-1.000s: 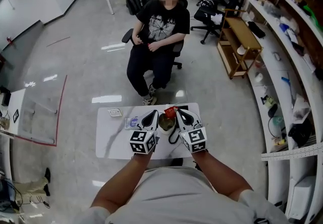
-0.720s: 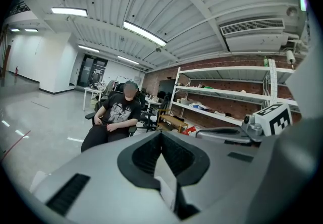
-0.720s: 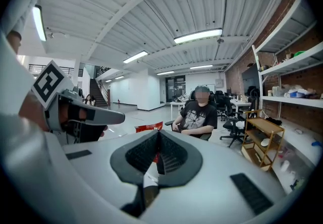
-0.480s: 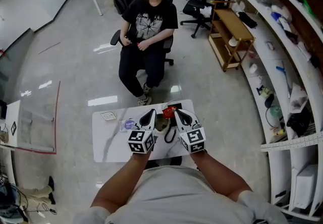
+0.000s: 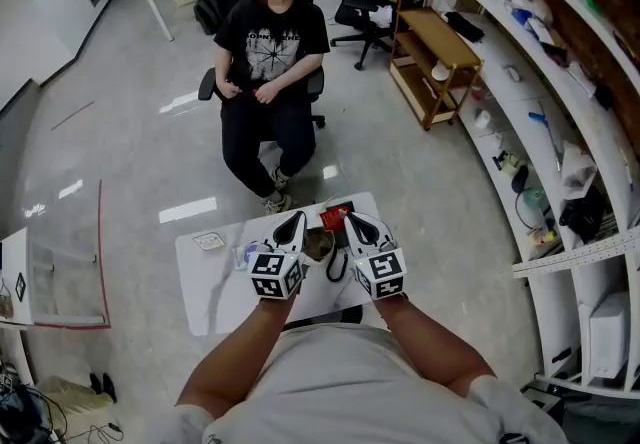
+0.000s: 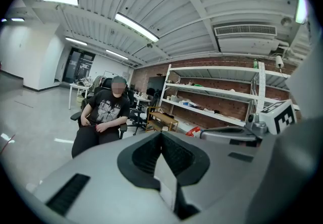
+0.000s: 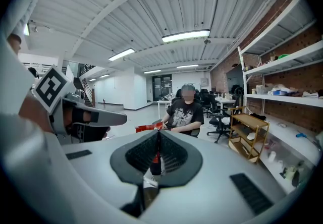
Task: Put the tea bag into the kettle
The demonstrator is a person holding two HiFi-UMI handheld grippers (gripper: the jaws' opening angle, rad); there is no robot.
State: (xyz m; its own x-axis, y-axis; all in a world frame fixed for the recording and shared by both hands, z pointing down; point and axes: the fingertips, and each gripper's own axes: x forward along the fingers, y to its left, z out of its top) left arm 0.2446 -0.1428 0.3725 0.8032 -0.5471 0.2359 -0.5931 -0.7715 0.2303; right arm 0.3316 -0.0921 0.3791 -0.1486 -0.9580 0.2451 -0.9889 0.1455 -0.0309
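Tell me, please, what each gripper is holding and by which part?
The right gripper pinches the red packet by its edge. The left gripper is shut on a thin pale sheet; which part cannot be told.

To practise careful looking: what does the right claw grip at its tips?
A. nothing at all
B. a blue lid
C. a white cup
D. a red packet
D: in the right gripper view the right claw is closed, with a red packet pinched between its tips.
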